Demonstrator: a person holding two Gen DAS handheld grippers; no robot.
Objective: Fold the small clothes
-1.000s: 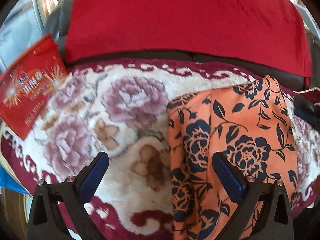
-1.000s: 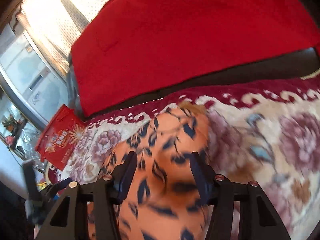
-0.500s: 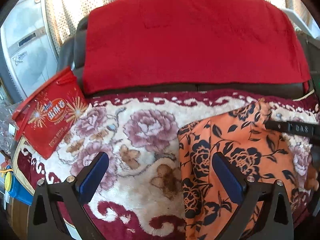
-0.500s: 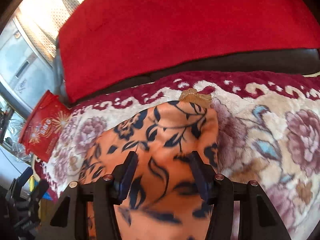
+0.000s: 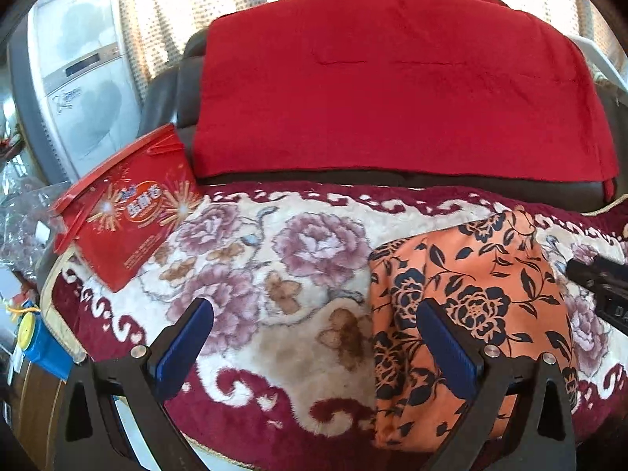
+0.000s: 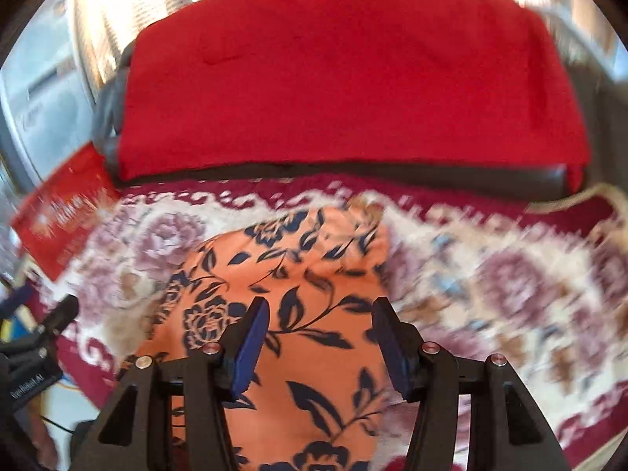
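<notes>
1. A red blanket [image 5: 400,90] drapes over the dark backrest of a sofa [image 5: 165,94] and fills the twelve o'clock half of both wrist views.
2. A plush floral blanket [image 5: 274,267], cream with mauve roses and a maroon scrolled border, covers the seat below it.
3. The folded garment [image 5: 471,294], orange with dark navy flowers and leaves, lies flat on the floral blanket. In the left wrist view it sits toward four o'clock; its long axis runs from six o'clock up to twelve o'clock, leaning slightly to one o'clock, and its narrower far end points at the backrest. In the right wrist view [image 6: 290,294] it runs up the centre from six o'clock, with a small tan tab at the far end.
4. A white appliance [image 5: 74,78] stands at ten o'clock beyond the sofa arm.
5. A red snack bag [image 5: 129,216], printed with fireworks, leans tilted at nine o'clock with its lower corner on the floral blanket; what it contains cannot be seen.
6. The left claw [image 5: 310,337] is spread wide and grips nothing; its right pad sits in front of the garment's left part, its left pad in front of bare blanket.
7. The right claw [image 6: 320,333] is parted, nothing between its pads, and appears above the garment; contact cannot be told. The view is blurred.
</notes>
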